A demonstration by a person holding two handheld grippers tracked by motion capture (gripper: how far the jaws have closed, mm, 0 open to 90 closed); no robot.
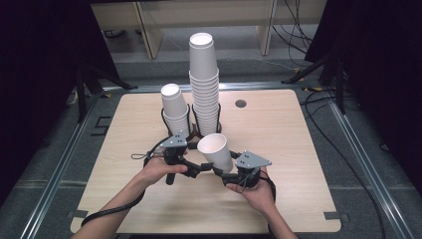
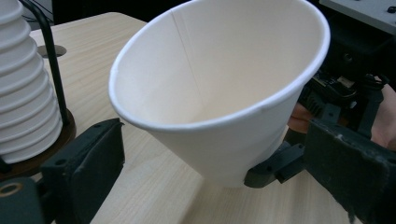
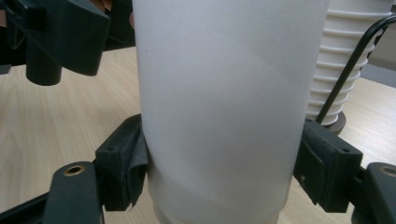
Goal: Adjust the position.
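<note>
A single white paper cup [image 1: 216,149] hangs tilted over the middle of the wooden table [image 1: 288,149], mouth up and leaning left. My right gripper [image 1: 226,172] is shut on its lower part; in the right gripper view both pads [image 3: 123,163] press the cup's wall [image 3: 224,107]. My left gripper [image 1: 201,168] is open, with its jaws on either side of the cup [image 2: 219,93] and a gap between the left pad [image 2: 95,158] and the cup. A jaw of the right gripper [image 2: 275,168] shows at the cup's base.
Behind the hands stand two stacks of white cups in black wire holders: a tall stack [image 1: 204,79] and a shorter stack [image 1: 174,109] to its left. A round hole [image 1: 241,103] sits near the table's far edge. Metal rails run along both sides of the table.
</note>
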